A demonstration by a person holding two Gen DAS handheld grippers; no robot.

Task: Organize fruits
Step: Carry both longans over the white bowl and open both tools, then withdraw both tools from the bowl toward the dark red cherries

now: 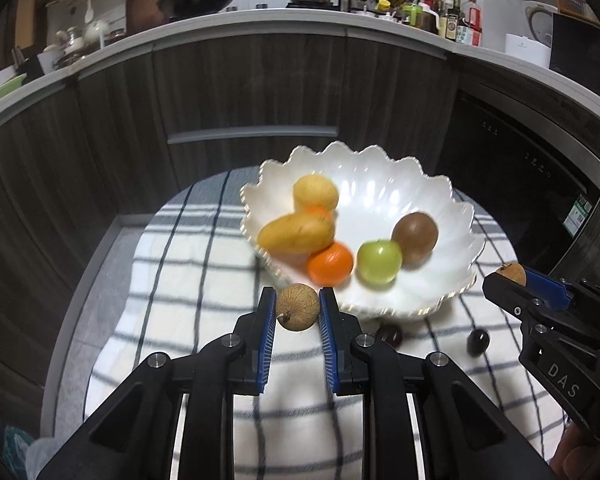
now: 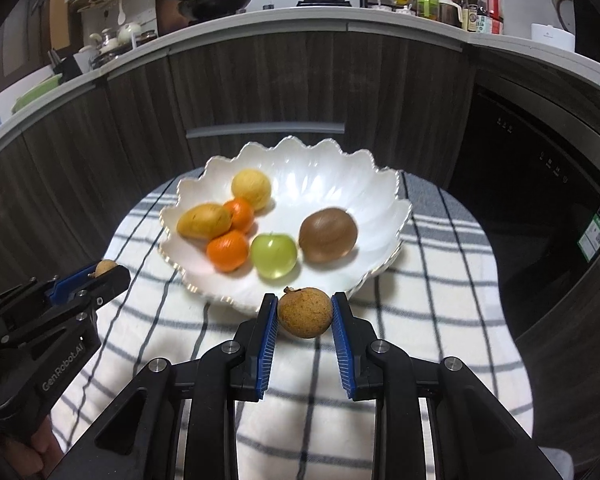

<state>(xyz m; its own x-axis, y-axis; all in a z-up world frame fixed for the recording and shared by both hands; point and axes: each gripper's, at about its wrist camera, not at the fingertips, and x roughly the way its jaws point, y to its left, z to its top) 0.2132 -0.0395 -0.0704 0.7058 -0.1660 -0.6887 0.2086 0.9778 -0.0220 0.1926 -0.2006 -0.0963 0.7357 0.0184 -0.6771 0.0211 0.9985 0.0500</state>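
Note:
A white scalloped bowl [image 1: 440,204] [image 2: 372,184] stands on a checked cloth and holds a mango [image 1: 296,234], a yellow fruit [image 1: 315,192], an orange [image 1: 331,263], a green apple [image 1: 379,260] and a kiwi [image 1: 415,237]. My left gripper [image 1: 298,306] is shut on a small tan longan [image 1: 298,307], just short of the bowl's near rim; it also shows in the right wrist view [image 2: 107,270]. My right gripper [image 2: 305,312] is shut on another longan [image 2: 305,312] at the bowl's near rim; it also shows in the left wrist view [image 1: 512,276].
Two dark grapes [image 1: 390,335] [image 1: 478,341] lie on the checked cloth [image 1: 172,280] near the bowl's base. Dark wooden cabinets [image 1: 240,92] and a black oven [image 1: 532,184] stand behind the table. The counter above carries pans and bottles.

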